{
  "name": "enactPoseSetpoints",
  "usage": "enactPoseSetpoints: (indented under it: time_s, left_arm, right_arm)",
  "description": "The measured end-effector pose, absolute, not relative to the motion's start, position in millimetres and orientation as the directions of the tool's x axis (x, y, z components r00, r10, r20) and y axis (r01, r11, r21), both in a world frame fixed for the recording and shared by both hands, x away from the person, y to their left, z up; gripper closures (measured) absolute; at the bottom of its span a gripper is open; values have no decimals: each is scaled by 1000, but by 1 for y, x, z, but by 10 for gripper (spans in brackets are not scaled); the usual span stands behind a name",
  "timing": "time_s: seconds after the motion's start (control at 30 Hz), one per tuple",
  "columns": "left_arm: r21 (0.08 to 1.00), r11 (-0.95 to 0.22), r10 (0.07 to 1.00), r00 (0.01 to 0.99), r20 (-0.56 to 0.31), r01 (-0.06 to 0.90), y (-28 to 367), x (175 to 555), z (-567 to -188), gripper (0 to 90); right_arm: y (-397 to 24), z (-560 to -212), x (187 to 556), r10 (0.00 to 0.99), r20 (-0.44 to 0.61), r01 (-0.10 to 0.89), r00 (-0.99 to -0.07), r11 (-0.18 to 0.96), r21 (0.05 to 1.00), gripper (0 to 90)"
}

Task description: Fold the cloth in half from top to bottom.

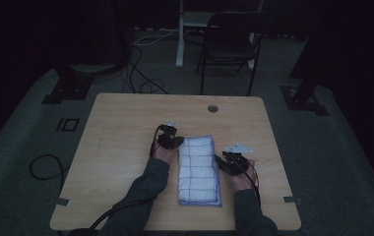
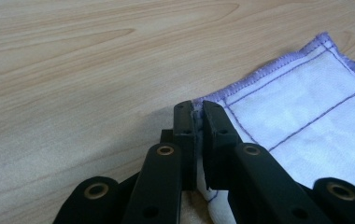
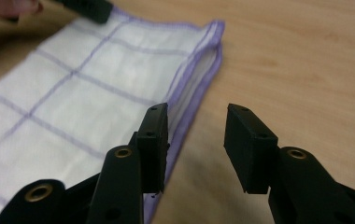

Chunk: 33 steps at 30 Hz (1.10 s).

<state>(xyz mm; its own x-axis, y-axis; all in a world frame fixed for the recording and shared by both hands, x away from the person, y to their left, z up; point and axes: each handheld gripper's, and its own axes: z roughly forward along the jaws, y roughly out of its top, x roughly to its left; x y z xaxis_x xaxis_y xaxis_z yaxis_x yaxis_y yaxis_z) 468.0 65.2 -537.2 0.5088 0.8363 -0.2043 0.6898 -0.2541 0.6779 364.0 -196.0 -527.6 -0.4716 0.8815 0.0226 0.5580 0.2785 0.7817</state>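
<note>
A folded white cloth (image 1: 198,169) with a purple grid and purple hem lies lengthwise on the middle of the wooden table (image 1: 121,128). My left gripper (image 1: 176,142) is at the cloth's left edge near its far corner. In the left gripper view the cloth (image 2: 306,102) has its hem pinched between the shut jaws of that gripper (image 2: 198,112). My right gripper (image 1: 223,164) is at the cloth's right edge. In the right gripper view it (image 3: 196,123) stands open, one jaw over the layered hem of the cloth (image 3: 96,88), the other over bare wood.
A round cable hole (image 1: 213,108) is set in the table near its far edge. A dark chair (image 1: 232,42) and loose cables (image 1: 143,81) are on the floor beyond. The other gripper's tip (image 3: 89,8) shows at the far corner in the right gripper view.
</note>
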Motion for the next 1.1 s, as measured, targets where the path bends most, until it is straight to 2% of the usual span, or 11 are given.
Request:
enactPoseSetpoints:
  time_s: [0.17, 0.6, 0.8, 0.97, 1.1]
  left_arm:
    - [681, -259, 834, 515, -200, 684, 65, 470, -538, 856]
    - [685, -264, 839, 512, -185, 679, 63, 475, -537, 846]
    - [686, -272, 843, 511, -169, 675, 61, 476, -537, 839]
    - [680, -293, 846, 513, -143, 672, 59, 478, -535, 830]
    - [683, -299, 846, 515, -133, 667, 59, 478, -535, 827]
  right_arm:
    - [-191, -522, 381, 883, 40, 546, -467, 253, 798, 597]
    - [-185, -527, 436, 896, 136, 602, -423, 165, 781, 570]
    - [-176, -529, 449, 891, 97, 598, -443, 213, 773, 565]
    - [-172, -536, 461, 896, 126, 642, -426, 201, 740, 539]
    - [-168, -541, 464, 898, 102, 648, -427, 225, 727, 545]
